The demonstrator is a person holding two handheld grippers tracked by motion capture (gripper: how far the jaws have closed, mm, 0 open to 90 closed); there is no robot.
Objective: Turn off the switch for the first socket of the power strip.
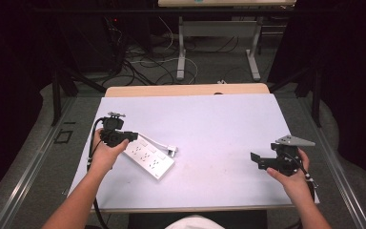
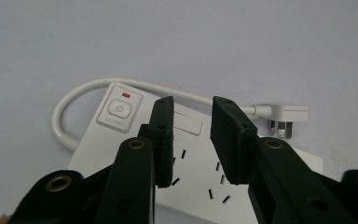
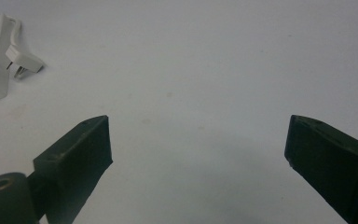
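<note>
A white power strip (image 1: 148, 157) lies on the tabletop (image 1: 209, 124) at the left, its plug (image 2: 284, 116) lying just beside it. The left gripper (image 2: 192, 140) hovers over the strip's sockets, jaws slightly apart and holding nothing. The right gripper (image 3: 198, 154) waits well apart, jaws wide. Probably the plug is the target; approach it low and square before closing.
</note>
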